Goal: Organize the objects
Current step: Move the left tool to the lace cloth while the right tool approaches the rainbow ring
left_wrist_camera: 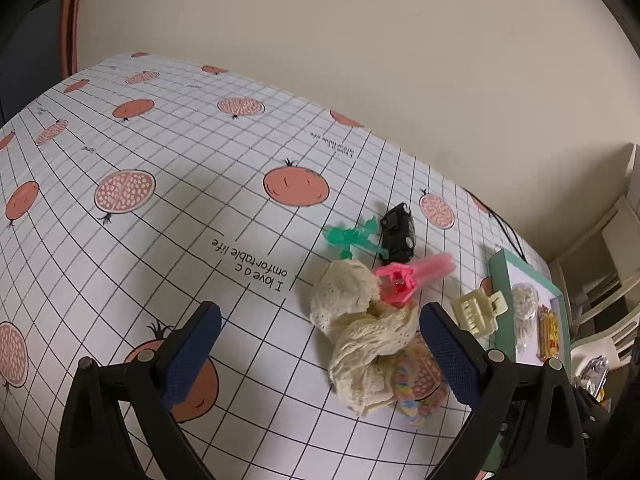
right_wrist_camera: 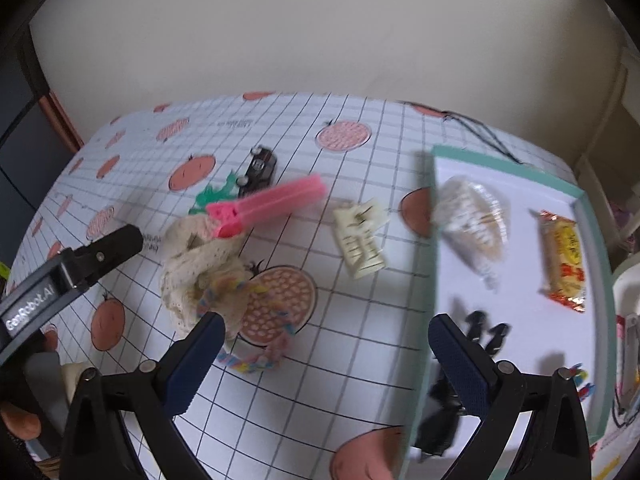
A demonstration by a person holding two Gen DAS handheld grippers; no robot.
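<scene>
A loose pile lies on the patterned tablecloth: a cream lace cloth, a pastel braided band, a pink clip, a green plastic toy, a black toy car and a cream hair claw. My left gripper is open, hovering just left of the cloth. My right gripper is open above the table beside the green-rimmed tray, which holds a clear bag, a snack packet and black clips.
The tray stands at the table's right edge. A black cord runs behind it near the beige wall. White shelving is to the right. A hand holds the left gripper, seen at the right wrist view's left edge.
</scene>
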